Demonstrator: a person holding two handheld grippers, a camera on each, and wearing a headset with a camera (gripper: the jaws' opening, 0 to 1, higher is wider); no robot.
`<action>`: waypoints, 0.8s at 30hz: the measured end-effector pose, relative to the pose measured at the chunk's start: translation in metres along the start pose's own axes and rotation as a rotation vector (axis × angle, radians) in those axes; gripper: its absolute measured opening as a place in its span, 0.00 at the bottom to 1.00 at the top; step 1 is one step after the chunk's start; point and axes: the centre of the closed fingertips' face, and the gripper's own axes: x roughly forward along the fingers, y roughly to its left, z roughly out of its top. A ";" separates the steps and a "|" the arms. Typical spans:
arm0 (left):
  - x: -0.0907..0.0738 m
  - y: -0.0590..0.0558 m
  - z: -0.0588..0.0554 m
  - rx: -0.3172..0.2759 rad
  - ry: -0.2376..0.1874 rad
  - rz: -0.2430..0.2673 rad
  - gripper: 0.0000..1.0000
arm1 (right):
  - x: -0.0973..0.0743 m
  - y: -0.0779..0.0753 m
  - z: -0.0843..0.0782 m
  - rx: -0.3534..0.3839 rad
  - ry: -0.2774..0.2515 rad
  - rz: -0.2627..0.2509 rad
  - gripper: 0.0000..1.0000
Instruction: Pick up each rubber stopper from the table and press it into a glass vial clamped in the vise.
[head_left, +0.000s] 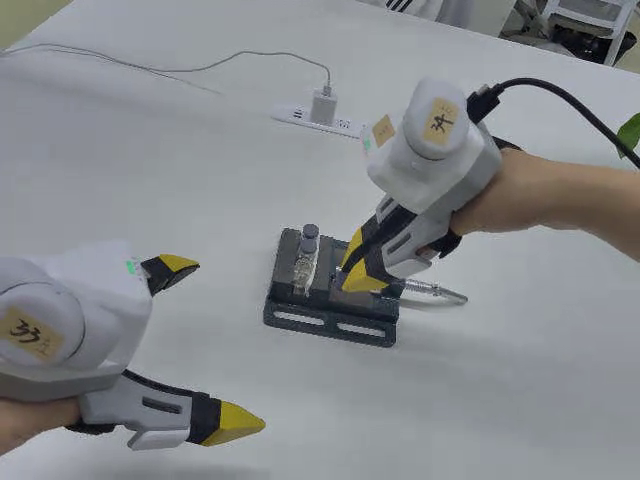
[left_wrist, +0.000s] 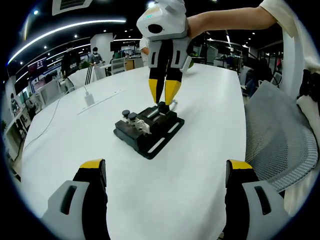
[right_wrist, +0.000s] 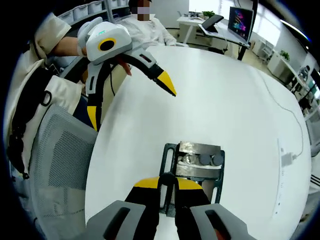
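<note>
A black vise (head_left: 330, 312) sits mid-table with a glass vial (head_left: 304, 268) clamped in it. Dark rubber stoppers (head_left: 309, 233) cap the vials, seen as two grey tops (right_wrist: 210, 159) in the right gripper view. My right gripper (head_left: 354, 278) points down at the vise's handle end, its yellow fingertips (left_wrist: 172, 90) almost together on a small dark piece (left_wrist: 162, 106) that looks like a stopper. My left gripper (head_left: 212, 345) hovers at the near left, apart from the vise (left_wrist: 147, 130). Its jaws stand wide open with nothing between them.
The vise's metal handle (head_left: 432, 292) sticks out to the right. A white power strip (head_left: 318, 116) with a charger and cable lies farther back. A grey mesh chair (left_wrist: 280, 145) stands at the table's edge.
</note>
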 end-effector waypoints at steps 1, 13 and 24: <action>0.000 0.000 0.000 0.001 -0.001 0.001 0.99 | 0.000 -0.001 0.002 0.000 0.000 0.001 0.05; -0.002 0.003 0.000 -0.002 0.004 0.006 0.99 | 0.005 -0.027 0.005 -0.085 0.058 0.014 0.05; -0.003 0.005 0.001 -0.011 -0.001 0.014 0.99 | 0.013 -0.037 0.007 -0.152 0.109 0.021 0.05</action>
